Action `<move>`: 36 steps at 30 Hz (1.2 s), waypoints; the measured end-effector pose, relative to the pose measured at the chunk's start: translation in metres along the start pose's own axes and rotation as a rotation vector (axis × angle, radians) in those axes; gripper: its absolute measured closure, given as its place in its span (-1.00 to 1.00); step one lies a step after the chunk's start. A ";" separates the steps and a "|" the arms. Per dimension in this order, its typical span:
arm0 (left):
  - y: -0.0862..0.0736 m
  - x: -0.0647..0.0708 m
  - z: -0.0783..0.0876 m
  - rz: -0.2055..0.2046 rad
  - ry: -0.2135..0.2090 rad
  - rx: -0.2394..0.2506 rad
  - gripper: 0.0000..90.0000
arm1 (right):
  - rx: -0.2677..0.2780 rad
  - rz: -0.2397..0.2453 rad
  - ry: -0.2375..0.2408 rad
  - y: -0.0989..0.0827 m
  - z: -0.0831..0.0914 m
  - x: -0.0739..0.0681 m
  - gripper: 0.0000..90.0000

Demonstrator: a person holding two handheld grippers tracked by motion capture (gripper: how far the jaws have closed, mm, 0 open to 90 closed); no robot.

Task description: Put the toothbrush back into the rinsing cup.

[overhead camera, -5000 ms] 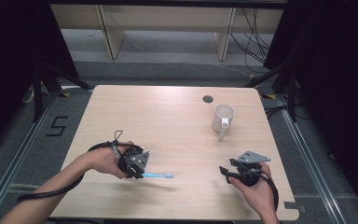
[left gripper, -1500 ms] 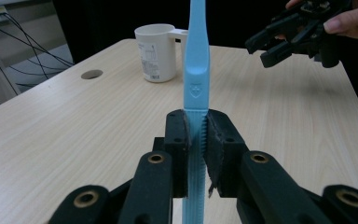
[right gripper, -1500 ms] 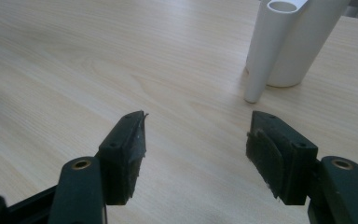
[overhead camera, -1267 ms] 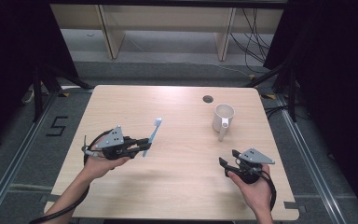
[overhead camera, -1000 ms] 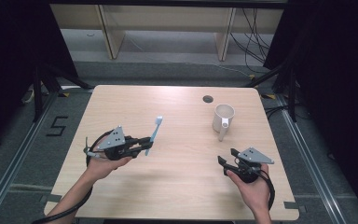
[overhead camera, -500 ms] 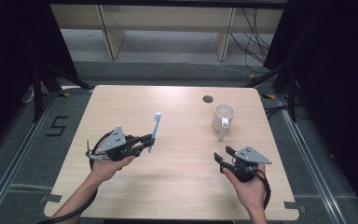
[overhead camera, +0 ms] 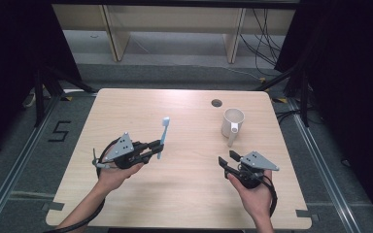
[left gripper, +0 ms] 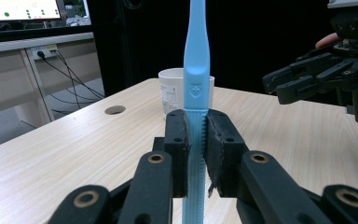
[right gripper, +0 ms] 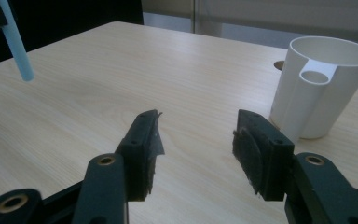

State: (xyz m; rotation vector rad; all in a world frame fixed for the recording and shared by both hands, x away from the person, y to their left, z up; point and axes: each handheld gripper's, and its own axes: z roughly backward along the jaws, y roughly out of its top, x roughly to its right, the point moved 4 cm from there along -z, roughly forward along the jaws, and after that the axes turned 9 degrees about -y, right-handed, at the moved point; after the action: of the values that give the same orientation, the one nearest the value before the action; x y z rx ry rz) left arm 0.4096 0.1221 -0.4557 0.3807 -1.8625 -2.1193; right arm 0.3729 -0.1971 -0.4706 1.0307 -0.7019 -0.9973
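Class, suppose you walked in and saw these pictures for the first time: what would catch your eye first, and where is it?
First, the light blue toothbrush, held up off the table and clamped by its ribbed handle in the left gripper, left of the middle. Next, the white cup standing toward the table's far right, near a small round hole. The right gripper, open and holding nothing, sits just in front of the cup.

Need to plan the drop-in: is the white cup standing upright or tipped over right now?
Upright. The white cup stands on its base on the table, round mouth facing up in the high view; the right gripper view shows its open rim on top.
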 end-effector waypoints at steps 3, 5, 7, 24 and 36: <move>0.001 0.001 -0.003 -0.003 0.001 0.008 0.75 | 0.006 -0.003 0.000 0.004 0.000 -0.004 0.14; 0.001 0.001 -0.004 -0.003 0.001 0.008 0.75 | 0.019 -0.014 0.019 0.006 -0.002 -0.007 0.15; 0.000 0.002 -0.006 -0.002 0.005 0.013 0.75 | 0.020 -0.009 0.007 0.009 -0.003 -0.009 0.17; 0.001 0.004 -0.017 -0.010 0.016 0.024 0.75 | 0.063 -0.039 0.055 0.022 -0.008 -0.027 0.30; 0.001 0.007 -0.025 -0.007 0.008 0.021 0.75 | 0.076 -0.043 0.074 0.026 -0.011 -0.034 0.33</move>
State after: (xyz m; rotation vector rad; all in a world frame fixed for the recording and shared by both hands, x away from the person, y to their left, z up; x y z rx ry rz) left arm 0.4124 0.0966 -0.4575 0.4003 -1.8827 -2.1007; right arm 0.3770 -0.1578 -0.4516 1.1478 -0.6628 -0.9708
